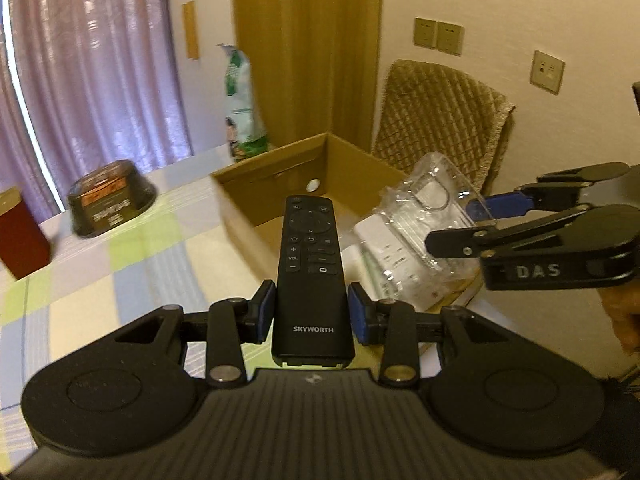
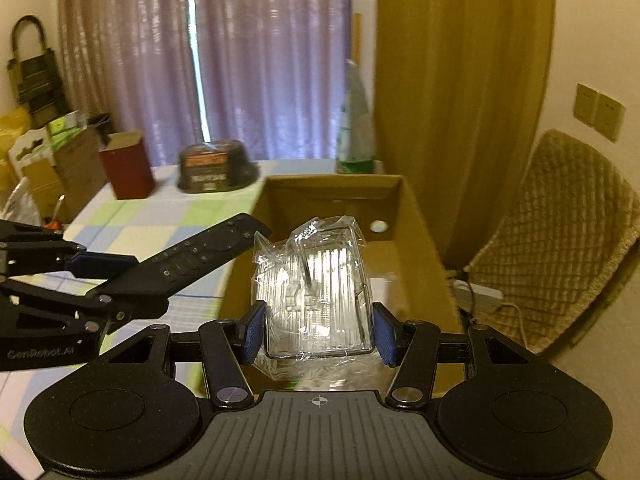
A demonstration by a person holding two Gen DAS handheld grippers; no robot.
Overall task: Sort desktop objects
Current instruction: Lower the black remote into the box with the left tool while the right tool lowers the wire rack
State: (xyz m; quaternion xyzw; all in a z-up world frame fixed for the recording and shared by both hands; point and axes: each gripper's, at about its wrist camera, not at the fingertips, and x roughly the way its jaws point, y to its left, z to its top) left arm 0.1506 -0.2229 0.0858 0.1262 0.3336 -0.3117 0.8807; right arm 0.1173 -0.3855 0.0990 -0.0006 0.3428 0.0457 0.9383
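A: Where does everything sit relative to the cardboard box?

B: The open box rests on a worktop covered in a checked cloth of green, blue and white. The left hand-held gripper is just in front of the box's near-left corner, its 2 blue pads pressed against the sides of a black Skyworth remote control. The remote lies flat between them, button end pointing toward the box, raised above the cloth.

A: And the other one?

B: The right hand-held gripper is at the box's near side, its jaws closed around a clear plastic case wrapped in crinkled film. That case hangs over the open box. In the left wrist view the same case shows above the box's near-right part, with a white packet lying inside the box beneath it.

A: Anything inside the box wall?

B: A round hole in the far-right wall.

A: What lies beyond the box?

B: To its left on the worktop are a dark instant-noodle bowl and, further left, a dark red tin. Behind the box's far edge stands a green and white bag; its print is too blurred to read. To the box's right, off the worktop, is a chair with a quilted tan cover. Purple curtains hang behind.
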